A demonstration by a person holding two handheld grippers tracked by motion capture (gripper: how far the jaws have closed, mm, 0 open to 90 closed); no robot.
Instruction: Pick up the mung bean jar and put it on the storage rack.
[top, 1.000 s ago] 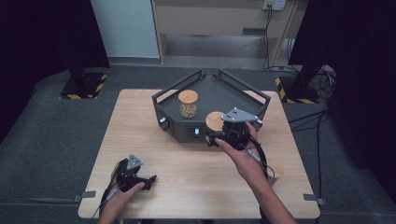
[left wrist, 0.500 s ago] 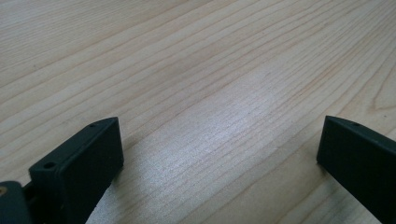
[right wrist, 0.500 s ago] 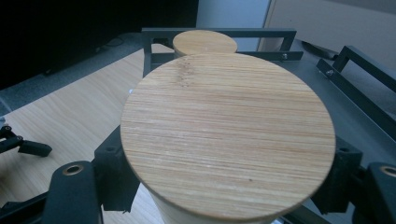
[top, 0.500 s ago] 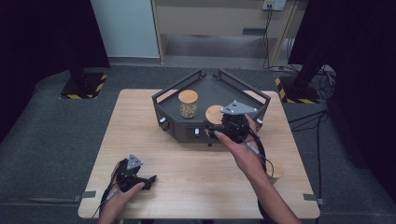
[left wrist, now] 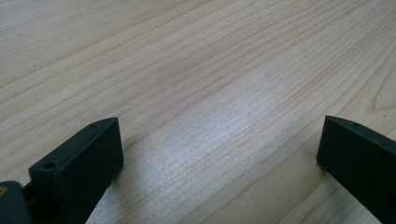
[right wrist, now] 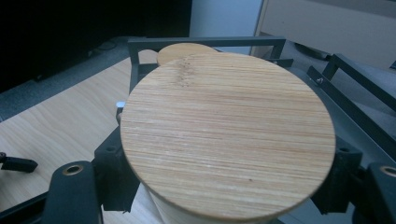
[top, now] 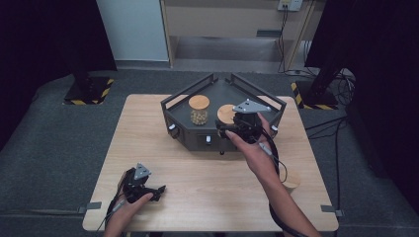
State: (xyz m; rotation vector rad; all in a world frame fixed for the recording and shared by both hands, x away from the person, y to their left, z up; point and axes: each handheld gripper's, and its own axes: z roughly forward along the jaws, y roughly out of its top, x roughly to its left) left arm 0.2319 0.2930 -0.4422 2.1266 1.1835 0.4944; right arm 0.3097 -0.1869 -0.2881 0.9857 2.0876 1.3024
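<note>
Altogether two lidded jars: right claw (right wrist: pixel 224 186) pinches one (right wrist: pixel 229 135); left claw (left wrist: pixel 219 154) spread.

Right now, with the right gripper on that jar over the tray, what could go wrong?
1. The right gripper holds the jar just under its wooden lid; if only the lid is caught, the body might drop.
2. The second jar stands close beside it in the black tray; a sideways swing could knock it.
3. The tray's raised rails could catch the jar if it is carried out low.

black ribbed fingers (left wrist: pixel 84 172), grey 3-cornered plates, trailing cables
</note>
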